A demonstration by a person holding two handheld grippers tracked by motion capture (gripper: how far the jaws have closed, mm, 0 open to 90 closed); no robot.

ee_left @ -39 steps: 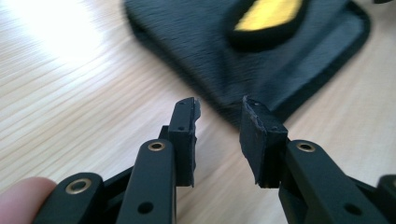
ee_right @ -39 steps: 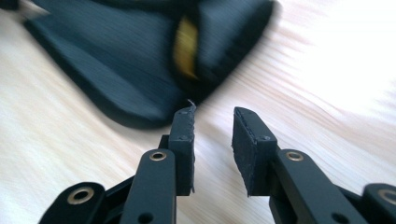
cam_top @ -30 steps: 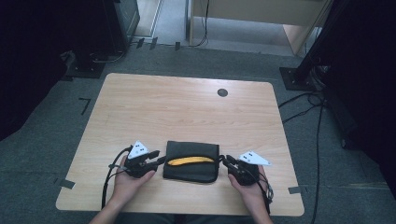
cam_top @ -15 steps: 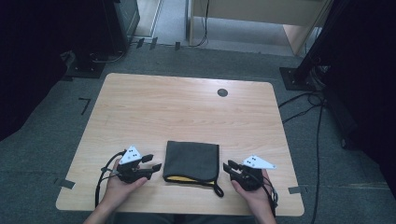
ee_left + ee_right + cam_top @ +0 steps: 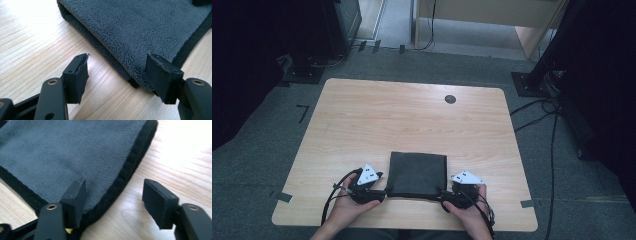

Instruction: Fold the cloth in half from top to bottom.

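Note:
A dark grey fleece cloth (image 5: 418, 172) lies folded flat on the wooden table (image 5: 412, 120), near its front edge. My left gripper (image 5: 384, 190) sits at the cloth's near left corner and my right gripper (image 5: 443, 195) at its near right corner. In the left gripper view the gripper (image 5: 120, 67) has just been opening; the cloth's folded corner (image 5: 140, 30) lies loose between the jaws, unpressed. In the right gripper view the gripper (image 5: 115, 192) has likewise just been opening over the black-hemmed corner of the cloth (image 5: 65, 152). A sliver of yellow (image 5: 68, 230) peeks out under that corner.
A small dark round grommet (image 5: 450, 99) is set in the table's far right part. Bare wood stretches beyond the cloth. Cables (image 5: 537, 115) and black stand bases (image 5: 532, 82) lie on the grey floor around the table.
The yellow inside that showed on the cloth is now covered, leaving a flat dark square. Both hands have drawn toward the near edge and lowered. Both grippers' jaws have let go of the cloth.

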